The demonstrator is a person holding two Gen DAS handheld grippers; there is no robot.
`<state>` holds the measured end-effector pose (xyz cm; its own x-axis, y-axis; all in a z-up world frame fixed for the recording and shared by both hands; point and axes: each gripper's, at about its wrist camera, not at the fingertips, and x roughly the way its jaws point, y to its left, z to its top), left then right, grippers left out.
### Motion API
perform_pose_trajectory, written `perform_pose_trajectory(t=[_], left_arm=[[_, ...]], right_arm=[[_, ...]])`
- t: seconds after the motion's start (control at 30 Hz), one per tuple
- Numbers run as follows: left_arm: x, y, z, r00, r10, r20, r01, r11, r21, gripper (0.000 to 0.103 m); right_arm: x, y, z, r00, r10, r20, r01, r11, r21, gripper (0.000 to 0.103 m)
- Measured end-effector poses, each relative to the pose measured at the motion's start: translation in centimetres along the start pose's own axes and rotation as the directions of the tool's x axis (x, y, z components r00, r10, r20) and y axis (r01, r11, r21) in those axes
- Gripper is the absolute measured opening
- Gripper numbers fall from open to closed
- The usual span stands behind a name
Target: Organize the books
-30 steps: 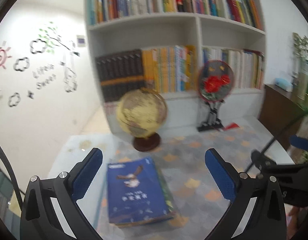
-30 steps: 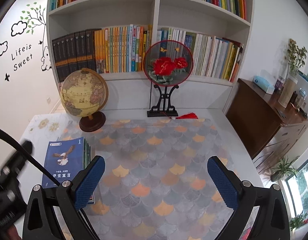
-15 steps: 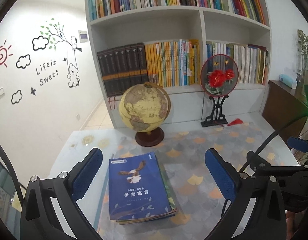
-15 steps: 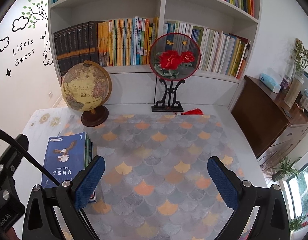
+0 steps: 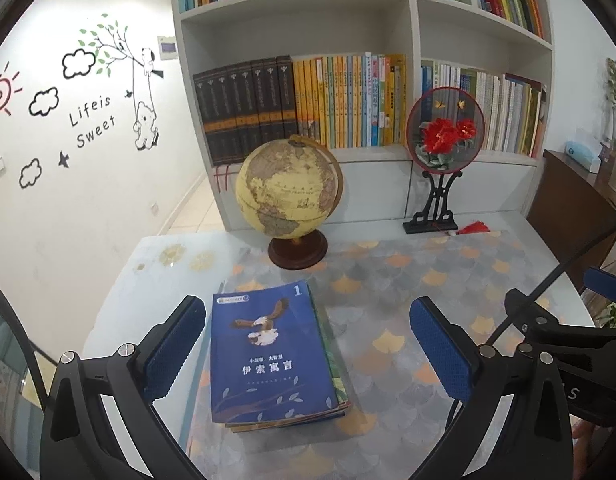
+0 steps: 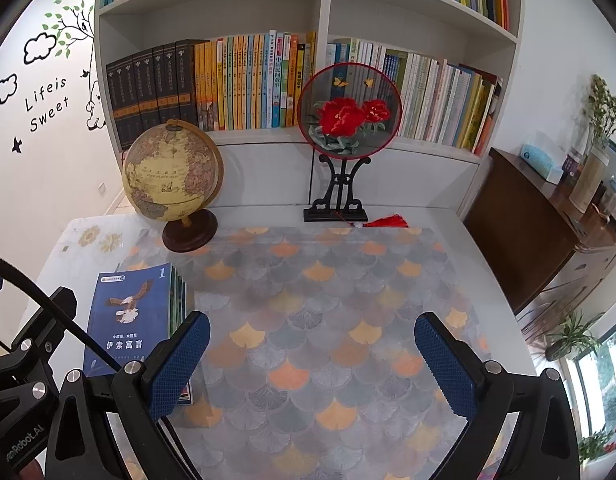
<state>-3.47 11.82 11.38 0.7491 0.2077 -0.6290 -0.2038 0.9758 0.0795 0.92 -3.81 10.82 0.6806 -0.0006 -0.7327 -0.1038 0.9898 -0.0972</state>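
Lying flat on the surface [image 5: 155, 280], the stack of thin paperback books w/ a glossy blue eagle cover on top [image 5: 272, 354] sits just in front of the yellow-brown globe on its round dark wood base [image 5: 288, 196], near side of it as both wrist views look. Stack's long axis runs away from the cameras, toward the globe; spine side looks to be on the stack's left, page/cover edges fanning slightly on its right, green and orange covers peeking out below. Left gripper [image 5: 308, 354] has its jaws wide apart, nothing between the blue ribbed pads, and the stack lies almost centred between them but lower down, not touched. Right gripper [image 6: 312, 364], jaws also wide apart and empty, hangs over bare mat further from the globe's side; the stack is off to its left, partly behind its left pad. So left is prob. the nearer one for the pick. Covers look slick, books thin and floppy, so the top one could slide off if squeezed alone. Surface wears a translucent mat w/ grey/orange fan-scale print [image 6: 348, 300]. Behind the globe, a white bookshelf w/ upright books [image 5: 412, 80], likely destination.
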Motion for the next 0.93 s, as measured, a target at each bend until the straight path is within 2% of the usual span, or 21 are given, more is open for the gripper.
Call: perform_pose_trajectory(t=[0.23,0.37,0.53,0.7,0.93], left_arm=[[0.1,0.0,0.1,1.0,-0.024,-0.01,0.024,1.0,0.004,0.103],[0.3,0.3,0.0,0.998,-0.063,-0.03,0.062,0.998,-0.031,0.103],[0.3,-0.3,-0.1,0.999,-0.017,-0.027,0.018,1.0,0.005,0.102],[0.2,0.0,-0.3,0.998,-0.046,-0.039,0.044,0.998,-0.04,0.102],[0.6,-0.1,-0.8,0.997,-0.06,-0.039,0.059,0.998,-0.03,0.102]], right_arm=[[-0.1,0.1,0.1,1.0,-0.005,0.003,0.005,1.0,0.006,0.102],[-0.3,0.0,-0.2,1.0,-0.014,0.005,0.014,1.0,0.012,0.102],[-0.3,0.2,-0.6,1.0,-0.026,-0.005,0.026,1.0,0.011,0.102],[-0.5,0.0,-0.9,0.999,-0.043,-0.003,0.043,0.999,0.009,0.102],[-0.6,-0.7,-1.1,0.999,-0.045,-0.011,0.045,0.998,0.032,0.102]])
